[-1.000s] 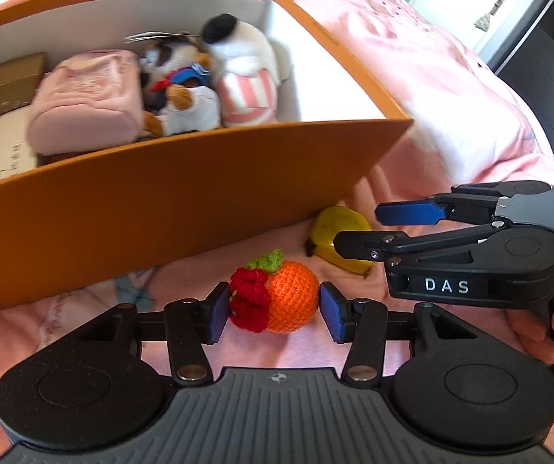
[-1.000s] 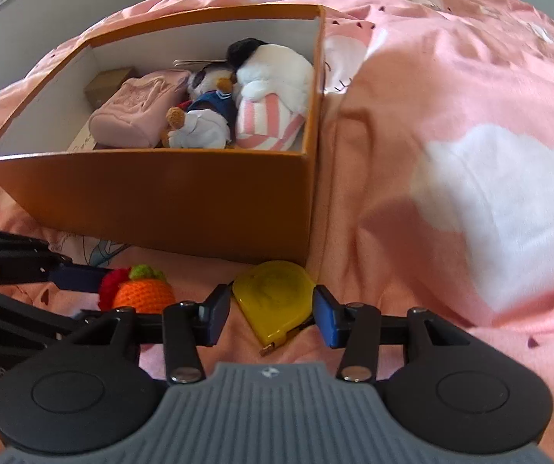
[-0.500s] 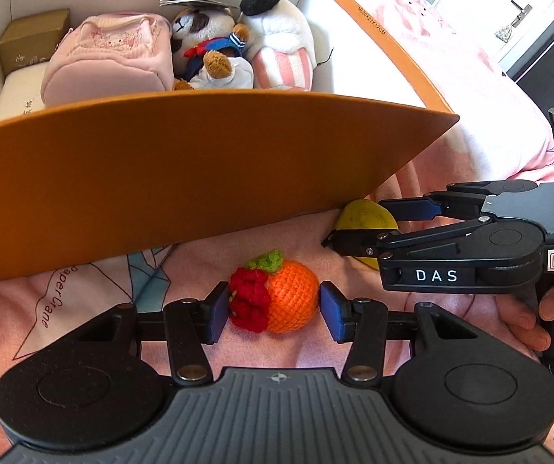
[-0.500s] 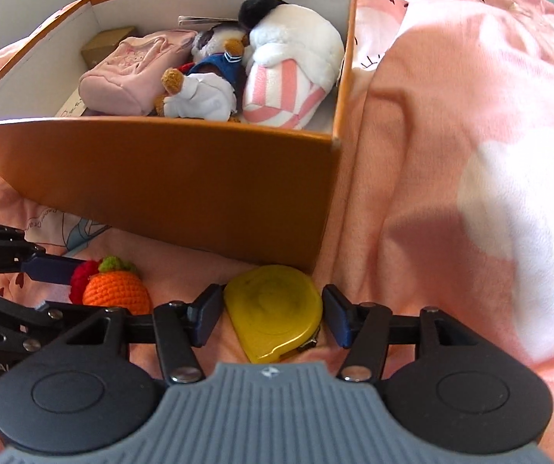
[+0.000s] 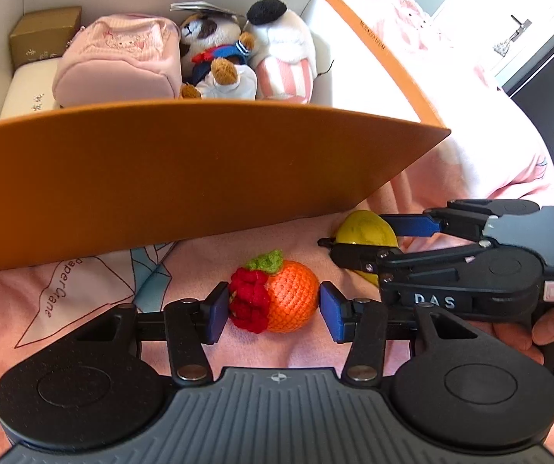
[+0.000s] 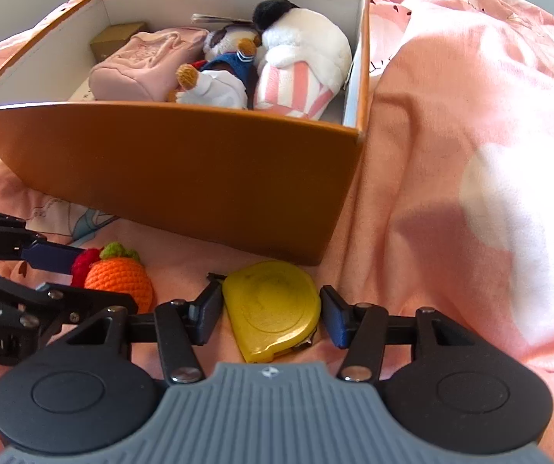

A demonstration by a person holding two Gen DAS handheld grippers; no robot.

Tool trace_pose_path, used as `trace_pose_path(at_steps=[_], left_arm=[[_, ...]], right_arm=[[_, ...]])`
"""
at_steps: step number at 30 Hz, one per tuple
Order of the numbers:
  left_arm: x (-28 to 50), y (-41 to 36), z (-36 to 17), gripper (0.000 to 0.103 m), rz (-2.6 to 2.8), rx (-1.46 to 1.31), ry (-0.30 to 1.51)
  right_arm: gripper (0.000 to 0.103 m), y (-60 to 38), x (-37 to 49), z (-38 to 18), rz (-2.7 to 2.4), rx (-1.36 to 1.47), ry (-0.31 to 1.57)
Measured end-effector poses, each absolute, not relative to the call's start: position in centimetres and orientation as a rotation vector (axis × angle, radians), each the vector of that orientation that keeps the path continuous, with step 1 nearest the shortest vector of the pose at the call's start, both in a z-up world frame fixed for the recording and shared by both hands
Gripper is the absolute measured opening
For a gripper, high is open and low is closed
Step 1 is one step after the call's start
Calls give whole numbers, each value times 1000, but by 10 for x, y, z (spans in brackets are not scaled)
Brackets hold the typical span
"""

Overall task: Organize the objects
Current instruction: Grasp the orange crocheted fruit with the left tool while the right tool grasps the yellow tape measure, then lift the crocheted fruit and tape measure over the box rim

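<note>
A crocheted orange (image 5: 288,301) with a red and green top sits on the pink bedspread, and my left gripper (image 5: 273,317) is shut on it, one pad on each side. A yellow tape measure (image 6: 273,305) lies just right of it, between the pads of my right gripper (image 6: 271,313). Those jaws are closing: the left pad touches the case and a sliver of gap shows at the right pad. The open orange box (image 5: 199,178) stands right behind both objects. In the left wrist view the right gripper (image 5: 358,234) straddles the tape measure (image 5: 362,228).
The box holds a pink pouch (image 5: 118,62), plush toys (image 5: 215,50), a striped plush (image 5: 284,54), a gold box (image 5: 45,38) and a white box (image 5: 29,89). The rumpled pink bedspread (image 6: 470,154) spreads to the right. A hand (image 5: 548,328) holds the right gripper's handle.
Both views now look further into the box, which fills more of each frame. The tape measure sits deeper between the right pads, which widened and then narrowed. The orange stays between the left pads.
</note>
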State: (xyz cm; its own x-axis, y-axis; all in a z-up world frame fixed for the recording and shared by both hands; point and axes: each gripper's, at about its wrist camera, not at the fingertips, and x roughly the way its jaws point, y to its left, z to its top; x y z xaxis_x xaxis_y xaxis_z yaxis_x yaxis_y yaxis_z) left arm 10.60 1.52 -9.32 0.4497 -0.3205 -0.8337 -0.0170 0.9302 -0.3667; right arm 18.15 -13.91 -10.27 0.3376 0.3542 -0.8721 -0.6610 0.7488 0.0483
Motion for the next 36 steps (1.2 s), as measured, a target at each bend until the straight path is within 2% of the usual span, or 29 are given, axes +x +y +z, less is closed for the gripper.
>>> trace_pose_path(at_steps=[8,24,29,36], left_arm=[[93,20,-71,56,-245,-397,1031],[92,31,15,56,-280,-406,813],[116,36,22,56,-248,-385,795],[155,46,10,56,-175,-372,843]], right_arm=[[57,-137,156,-67,726,-349,952],[57,-144,134,30,833,-382,746],[57,-129,154,45,839,-438,713],[57,-103,198,42,837,-527,780]])
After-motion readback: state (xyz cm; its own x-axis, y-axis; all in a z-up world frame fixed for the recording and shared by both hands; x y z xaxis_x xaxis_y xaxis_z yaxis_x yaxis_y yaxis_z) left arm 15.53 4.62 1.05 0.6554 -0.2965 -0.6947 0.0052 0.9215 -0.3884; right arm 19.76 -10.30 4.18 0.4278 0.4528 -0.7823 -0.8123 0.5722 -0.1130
